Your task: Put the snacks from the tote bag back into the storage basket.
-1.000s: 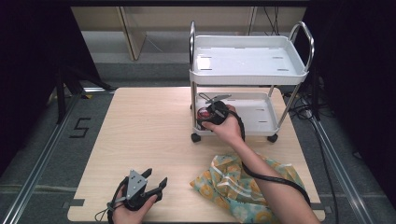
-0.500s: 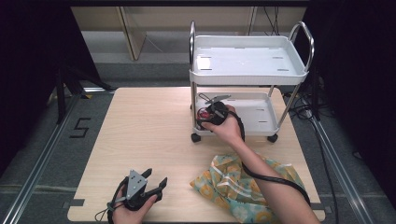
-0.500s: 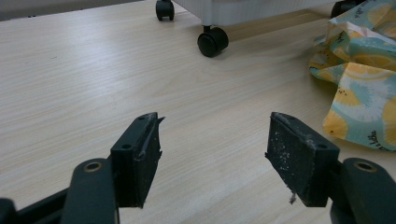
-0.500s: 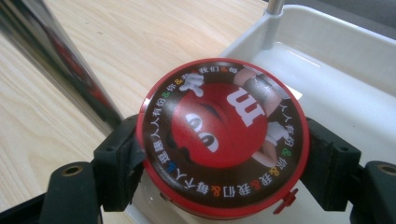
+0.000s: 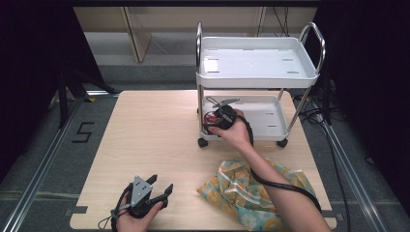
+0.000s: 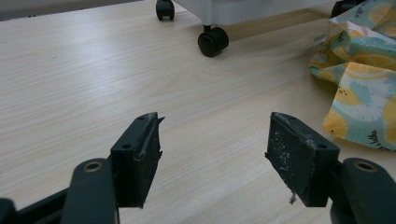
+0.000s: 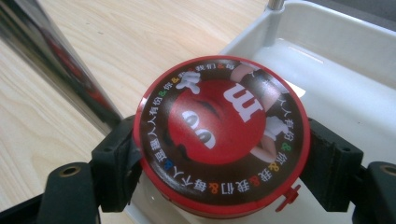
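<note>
right gripper (image 7: 219, 140) still clamps red tin (image 7: 222, 133) | cart (image 5: 270, 121) unmoved

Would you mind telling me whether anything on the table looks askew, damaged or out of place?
Only small things: the patterned cloth lies crumpled at the table's near edge, and the left hand-held gripper has worn pads with frayed edges. The red round tin sits squarely in the right hand-held gripper.

left tongs (image 5: 162, 192) low near body, jaws wide apart; right tongs (image 5: 212, 117) extended forward, jaws clamped
</note>
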{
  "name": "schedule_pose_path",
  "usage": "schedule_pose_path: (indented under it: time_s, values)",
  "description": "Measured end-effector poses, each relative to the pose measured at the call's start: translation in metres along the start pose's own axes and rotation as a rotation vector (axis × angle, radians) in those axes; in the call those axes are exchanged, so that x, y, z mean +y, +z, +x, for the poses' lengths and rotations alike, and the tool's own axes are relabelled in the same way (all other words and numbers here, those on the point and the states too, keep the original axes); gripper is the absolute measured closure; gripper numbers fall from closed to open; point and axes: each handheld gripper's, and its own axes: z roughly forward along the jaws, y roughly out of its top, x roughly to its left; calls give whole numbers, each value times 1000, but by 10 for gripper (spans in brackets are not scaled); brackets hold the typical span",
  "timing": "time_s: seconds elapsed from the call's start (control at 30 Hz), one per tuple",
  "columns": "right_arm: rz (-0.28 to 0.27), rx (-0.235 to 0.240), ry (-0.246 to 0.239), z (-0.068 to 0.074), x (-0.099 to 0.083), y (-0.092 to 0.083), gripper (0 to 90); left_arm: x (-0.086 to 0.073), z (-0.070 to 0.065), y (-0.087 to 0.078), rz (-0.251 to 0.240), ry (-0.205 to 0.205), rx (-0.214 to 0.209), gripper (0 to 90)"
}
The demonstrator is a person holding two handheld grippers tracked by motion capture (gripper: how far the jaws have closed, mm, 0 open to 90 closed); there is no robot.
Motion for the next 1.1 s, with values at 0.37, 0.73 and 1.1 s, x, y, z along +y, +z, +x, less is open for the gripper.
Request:
schedule_pose_path:
  time_s: [0.37,0.73,1.1]
  values:
    - [14,-10,9,0,0,0,246,0,0,0,-1,0,3,341]
    - [21,-8,19,-2,-1,2,209,0,0,1,-3,1,-3,341]
    - [16,-20,33,-1,-3,0,179,0,0,1,-2,2,-3,340]
